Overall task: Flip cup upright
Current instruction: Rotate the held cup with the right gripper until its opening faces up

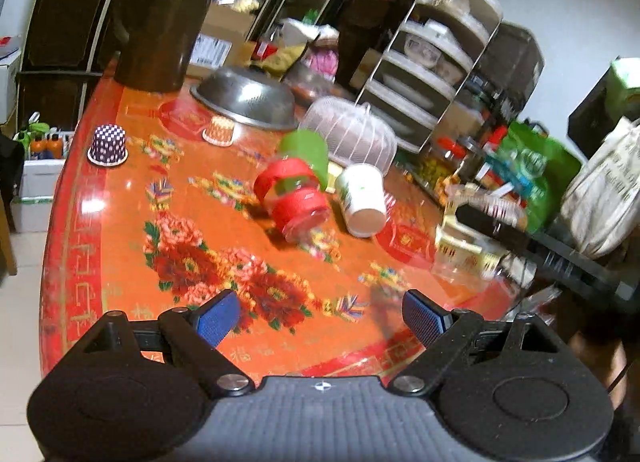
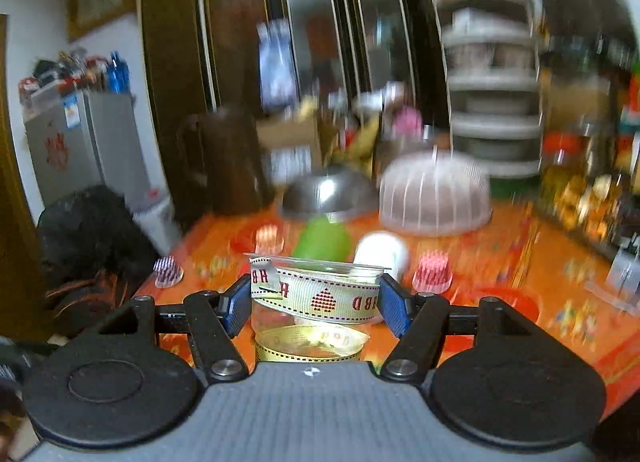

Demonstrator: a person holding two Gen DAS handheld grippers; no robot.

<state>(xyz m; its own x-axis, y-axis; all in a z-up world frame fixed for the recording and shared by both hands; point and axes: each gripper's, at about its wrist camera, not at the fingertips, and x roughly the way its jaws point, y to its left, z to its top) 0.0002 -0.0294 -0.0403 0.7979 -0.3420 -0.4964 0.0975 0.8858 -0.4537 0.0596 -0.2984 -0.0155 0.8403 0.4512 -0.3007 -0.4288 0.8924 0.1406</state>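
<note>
1. Right gripper (image 2: 314, 300): pads clamping a clear ribbon-wrapped cup (image 2: 316, 294), rim upward, lifted over the tabletop's near edge.
2. Left gripper (image 1: 320, 320): jaws standing apart, carrying nothing.
3. Risk: thin clear wall may be buckling or slipping if squeezed unevenly.
4. Tabletop (image 1: 120, 230): glossy orange floral cover; toppled red cup (image 1: 294, 198), green cup (image 1: 306, 156) and white cup (image 1: 362, 200) lying mid-table; cluttered kitchen behind.

My red floral table (image 1: 120, 262), crowded right now.
Lying on it: a red-ribboned cup (image 1: 294, 198) and white cup (image 1: 362, 202) tipped over; a steel bowl (image 1: 244, 96) and mesh cover (image 1: 352, 134) sitting upside down.
</note>
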